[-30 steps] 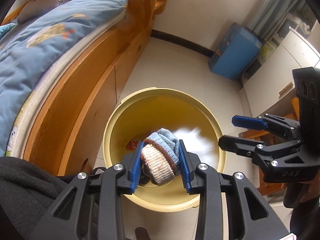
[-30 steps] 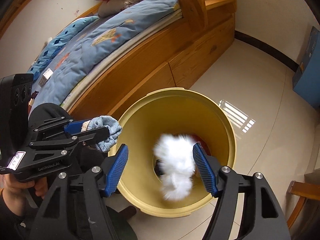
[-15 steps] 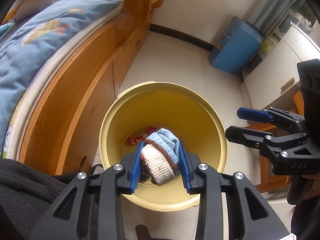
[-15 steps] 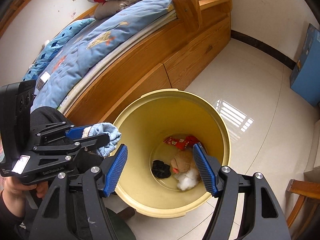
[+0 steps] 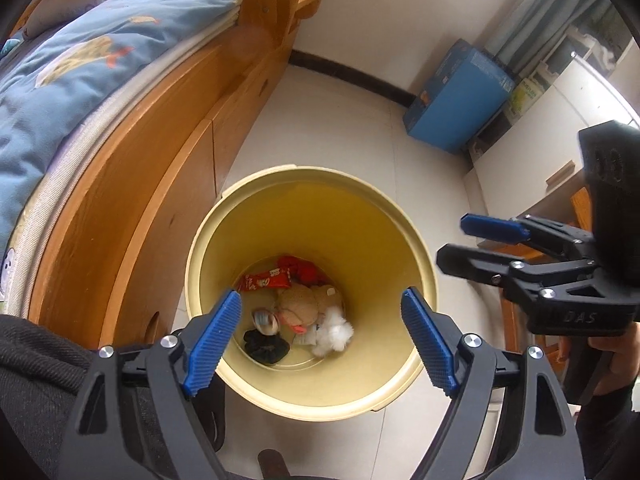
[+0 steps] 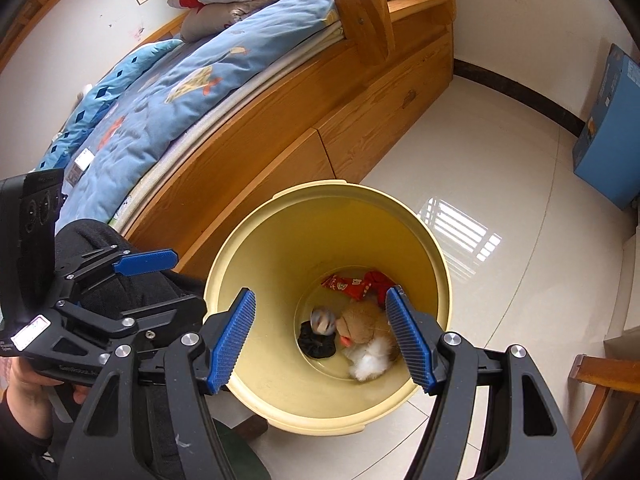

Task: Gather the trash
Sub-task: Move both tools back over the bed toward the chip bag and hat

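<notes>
Pale tiled floor [image 5: 352, 120] beside wooden bed [image 5: 168, 184]; yellow bin [image 5: 404, 216] standing there. Sock [image 5: 266, 322], plush toy [image 5: 308, 304], red wrapper [image 5: 264, 280] on bin's bottom. Left gripper [image 5: 320, 336] above rim, jaws opening, nothing between. Right gripper [image 6: 320, 338] apart, empty.

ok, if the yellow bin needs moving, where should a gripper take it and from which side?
Take the yellow bin by its rim, one finger inside the wall, one outside, coming from straight above. The rim is open and bare all round. Pick the floor-side arc, since the wooden bed frame crowds the other. Both grippers hover above, empty.
</notes>
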